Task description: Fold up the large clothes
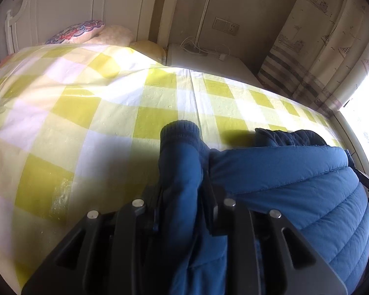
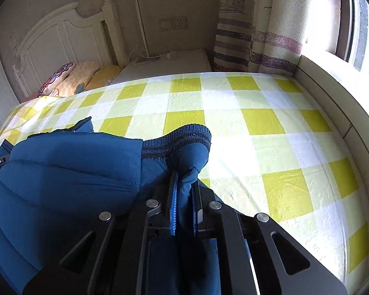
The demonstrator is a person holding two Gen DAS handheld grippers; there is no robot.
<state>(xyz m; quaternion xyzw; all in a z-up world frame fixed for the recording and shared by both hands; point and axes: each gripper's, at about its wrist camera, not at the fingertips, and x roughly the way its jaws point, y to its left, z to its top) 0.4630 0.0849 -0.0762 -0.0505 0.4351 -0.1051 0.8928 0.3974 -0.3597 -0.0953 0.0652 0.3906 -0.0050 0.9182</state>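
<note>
Each black claw [image 1: 182,196] [image 2: 183,196] carries silver round bolts; the right one's pads [image 2: 173,211] are blue.

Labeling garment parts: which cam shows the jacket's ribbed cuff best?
Right wrist view. The ribbed cuff lies lit and side-on there, stripes clear, just above the right tongs clamped on the blue jacket. In the left wrist view a ribbed cuff is dark, shadowed and end-on.

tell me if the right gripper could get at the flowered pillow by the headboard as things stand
Probably not yet. The right gripper is shut on the blue jacket, so it is occupied. The flowered pillow lies far across the checked bedspread, though nothing blocks the way there.
</note>
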